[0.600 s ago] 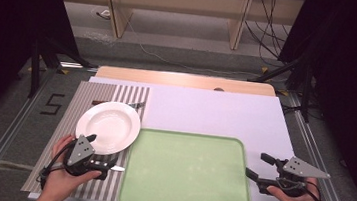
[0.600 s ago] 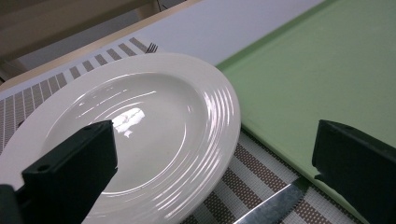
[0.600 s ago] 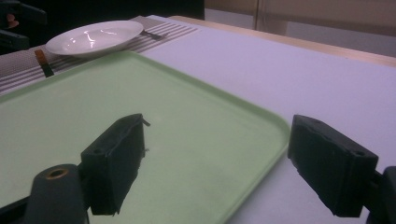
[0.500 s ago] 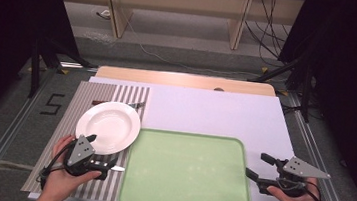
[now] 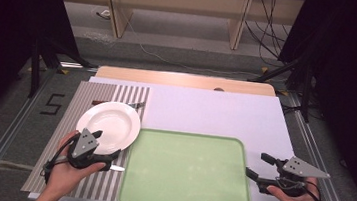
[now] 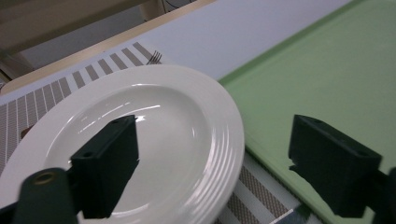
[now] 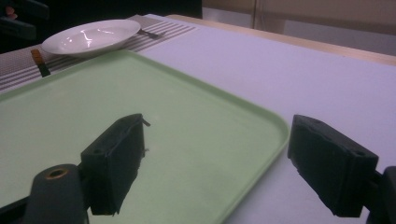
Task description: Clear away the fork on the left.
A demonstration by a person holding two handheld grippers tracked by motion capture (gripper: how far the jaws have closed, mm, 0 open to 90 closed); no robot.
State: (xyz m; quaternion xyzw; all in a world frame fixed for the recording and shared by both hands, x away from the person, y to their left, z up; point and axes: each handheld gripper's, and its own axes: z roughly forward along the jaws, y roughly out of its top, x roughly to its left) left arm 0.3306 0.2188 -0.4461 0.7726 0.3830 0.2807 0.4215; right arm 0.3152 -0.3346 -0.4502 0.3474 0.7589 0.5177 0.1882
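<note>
Where the person's forearms enter from the near edge, each hand holds a gripper low over the surface (image 5: 215, 109). Left gripper (image 5: 110, 156): jaws apart, set at the near rim of the plate (image 5: 109, 121); in the left gripper view one jaw lies over the plate's bowl and the other over the tray's edge, with the plate's rim between them, and whether either jaw touches the plate cannot be told. Right gripper (image 5: 256, 166): jaws apart, holding nothing, at the tray's (image 5: 186, 174) right edge; in the right gripper view one jaw sits over the tray and the other over the white sheet (image 5: 215, 112), the tray's rim between them. Plate: white, upright, resting on the striped mat (image 5: 71, 119) at the left, just beside the tray's far-left corner. Tray: pale green, flat, nothing on it, lying near the front of the surface, partly on the sheet and partly on the mat. Fork (image 6: 154, 57): on the mat behind the plate, its tines showing past the far rim. Near the left gripper a small metal item (image 5: 116, 167) lies on the mat; what it is cannot be told.
</note>
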